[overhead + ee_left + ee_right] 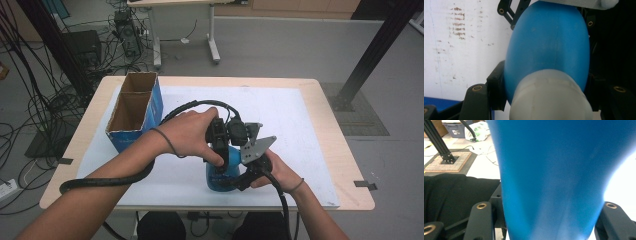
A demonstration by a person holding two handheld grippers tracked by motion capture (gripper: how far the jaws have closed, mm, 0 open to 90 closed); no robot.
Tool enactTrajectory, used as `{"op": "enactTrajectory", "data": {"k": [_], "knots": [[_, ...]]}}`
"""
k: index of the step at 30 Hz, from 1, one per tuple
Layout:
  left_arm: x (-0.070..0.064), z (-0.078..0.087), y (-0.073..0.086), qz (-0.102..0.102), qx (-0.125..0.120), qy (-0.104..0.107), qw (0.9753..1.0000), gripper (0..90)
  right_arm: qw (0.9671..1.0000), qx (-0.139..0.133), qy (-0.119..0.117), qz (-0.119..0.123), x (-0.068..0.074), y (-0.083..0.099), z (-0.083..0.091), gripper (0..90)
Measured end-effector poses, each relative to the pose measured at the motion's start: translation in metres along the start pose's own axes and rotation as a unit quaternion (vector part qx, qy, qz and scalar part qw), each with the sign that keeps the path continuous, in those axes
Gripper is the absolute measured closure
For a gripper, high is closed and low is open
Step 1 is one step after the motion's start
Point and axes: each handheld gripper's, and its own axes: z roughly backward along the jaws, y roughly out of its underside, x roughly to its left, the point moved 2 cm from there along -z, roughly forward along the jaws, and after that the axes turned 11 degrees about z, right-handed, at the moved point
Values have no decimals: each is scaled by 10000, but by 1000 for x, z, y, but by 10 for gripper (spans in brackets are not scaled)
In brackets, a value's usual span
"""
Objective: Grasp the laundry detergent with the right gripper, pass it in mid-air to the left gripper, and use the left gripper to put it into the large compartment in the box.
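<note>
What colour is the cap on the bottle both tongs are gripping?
White, a milky off-white cap on the blue bottle; it shows best in the left gripper view.

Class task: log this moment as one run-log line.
left tongs: shut on blue rounded plastic bottle near white cap | right tongs: shut on bottle body | open cardboard box: apart, left

black tool [225, 150] jaws, brass screws, thick cables.
</note>
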Motion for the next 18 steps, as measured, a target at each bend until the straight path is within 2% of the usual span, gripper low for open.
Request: {"op": "enactTrajectory", "data": {"k": [18], "knots": [[0, 0, 0, 40, -38, -10, 10000, 368, 10000, -44, 9, -17, 0, 2, 1, 418]]}}
